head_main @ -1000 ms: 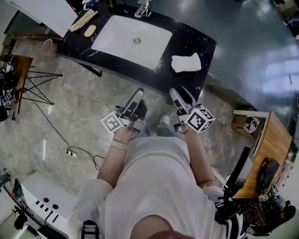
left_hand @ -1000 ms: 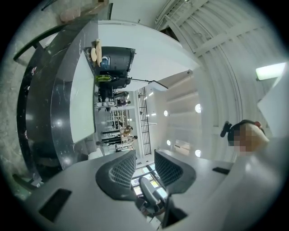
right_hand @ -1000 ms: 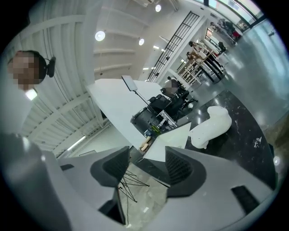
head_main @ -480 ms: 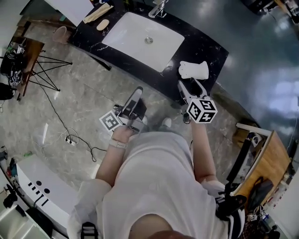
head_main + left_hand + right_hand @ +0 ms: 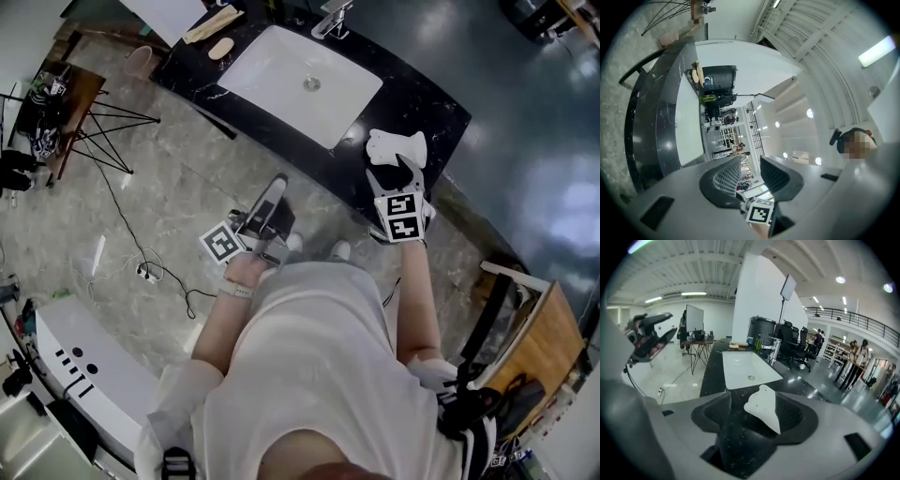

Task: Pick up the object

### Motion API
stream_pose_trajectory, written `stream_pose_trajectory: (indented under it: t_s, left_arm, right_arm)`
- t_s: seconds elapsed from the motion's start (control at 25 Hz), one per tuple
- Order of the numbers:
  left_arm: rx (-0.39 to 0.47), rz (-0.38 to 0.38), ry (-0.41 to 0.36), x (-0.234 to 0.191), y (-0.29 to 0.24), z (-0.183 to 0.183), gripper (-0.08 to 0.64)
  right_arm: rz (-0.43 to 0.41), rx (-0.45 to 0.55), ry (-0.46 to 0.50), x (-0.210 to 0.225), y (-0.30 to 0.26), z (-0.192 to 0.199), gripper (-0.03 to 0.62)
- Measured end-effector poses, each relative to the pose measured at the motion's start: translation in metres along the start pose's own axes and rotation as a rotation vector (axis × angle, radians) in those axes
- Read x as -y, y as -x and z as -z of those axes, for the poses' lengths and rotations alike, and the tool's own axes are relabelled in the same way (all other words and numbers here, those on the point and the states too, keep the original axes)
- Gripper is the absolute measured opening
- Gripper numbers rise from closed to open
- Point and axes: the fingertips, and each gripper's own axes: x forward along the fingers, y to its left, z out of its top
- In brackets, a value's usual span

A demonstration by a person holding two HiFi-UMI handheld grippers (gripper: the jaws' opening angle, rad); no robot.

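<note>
Much nearer than the parted, empty left hand-held gripper (image 5: 275, 192): pointing the right hand-held gripper (image 5: 395, 172), jaws just opening wide, bracketing without pressing the white object (image 5: 397, 146) lying just beyond on the tabletop (image 5: 427, 94), right of the sink (image 5: 281, 75).

Left gripper (image 5: 277, 184): was held close in front of the body on a bent left arm (image 5: 221, 323), jaws a little apart, nothing between them | Right gripper (image 5: 396, 171): was reached forward on a straightened right arm (image 5: 418, 295), tilted downward, jaws had just been opening and stood wide, white object (image 5: 397, 145) between them, pads not pressing it
</note>
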Motion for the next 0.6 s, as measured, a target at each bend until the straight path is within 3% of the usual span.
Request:
stream_pose_trajectory:
  t_s: [0.4,0.6]
  left_arm:
    - [0.012,-0.039,0.003,-0.006,0.01,0.007,0.115]
    - [0.027,-0.044,-0.005,-0.004,0.016,0.005,0.115]
  right_arm:
    - [0.087,-0.218,0.431,0.023,-0.024,0.035,0.287]
    - [0.106,-0.267,0.569,0.027,-0.036,0.043,0.287]
